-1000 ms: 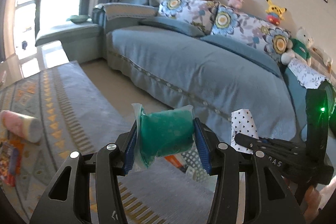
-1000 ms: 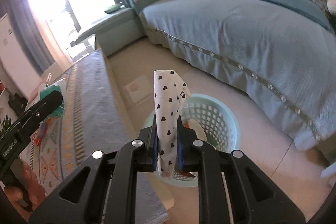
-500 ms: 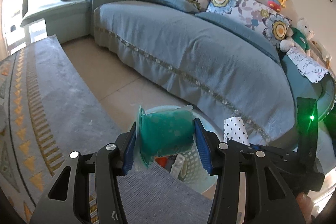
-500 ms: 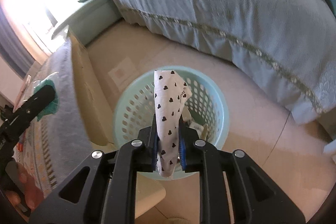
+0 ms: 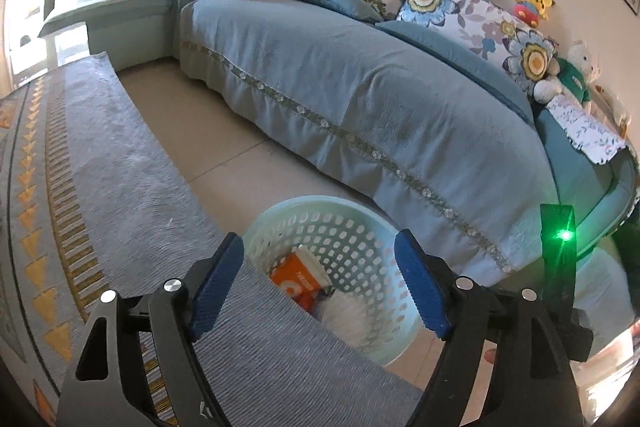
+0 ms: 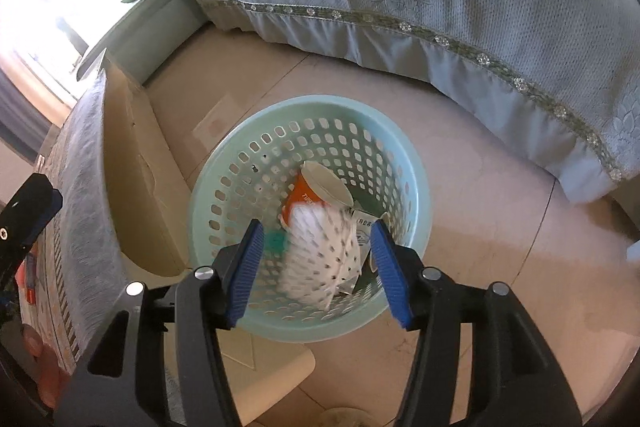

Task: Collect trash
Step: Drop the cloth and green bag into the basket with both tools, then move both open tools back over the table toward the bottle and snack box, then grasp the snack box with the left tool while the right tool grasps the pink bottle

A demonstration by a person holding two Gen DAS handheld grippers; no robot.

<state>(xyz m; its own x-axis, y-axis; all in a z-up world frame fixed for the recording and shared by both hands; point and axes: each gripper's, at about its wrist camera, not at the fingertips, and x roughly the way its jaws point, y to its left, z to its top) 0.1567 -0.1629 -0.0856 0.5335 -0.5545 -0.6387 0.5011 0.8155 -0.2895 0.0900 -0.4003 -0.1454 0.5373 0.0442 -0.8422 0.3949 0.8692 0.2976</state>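
A pale green perforated basket (image 6: pixel 404 155) stands on the floor below both grippers; it also shows in the left wrist view (image 5: pixel 320 215). My right gripper (image 6: pixel 314 267) is open above it, and the white heart-print wrapper (image 6: pixel 320 263) is blurred, dropping into the basket. A green packet (image 6: pixel 276 241) shows partly inside, beside an orange cup (image 6: pixel 308 195). My left gripper (image 5: pixel 320 291) is open and empty over the basket's near rim. The orange cup (image 5: pixel 298 281) and the white wrapper (image 5: pixel 348 315) show in the basket there.
A grey patterned cloth (image 5: pixel 120 187) covers a low table next to the basket, its beige side (image 6: pixel 136 163) facing the basket. A blue-covered sofa (image 5: pixel 380 99) with cushions and plush toys runs behind. Tiled floor (image 6: pixel 500 247) lies between the basket and the sofa.
Both grippers moved over the basket and opened. The left let go of the green packet and the right let go of the heart-print wrapper, which is falling in.
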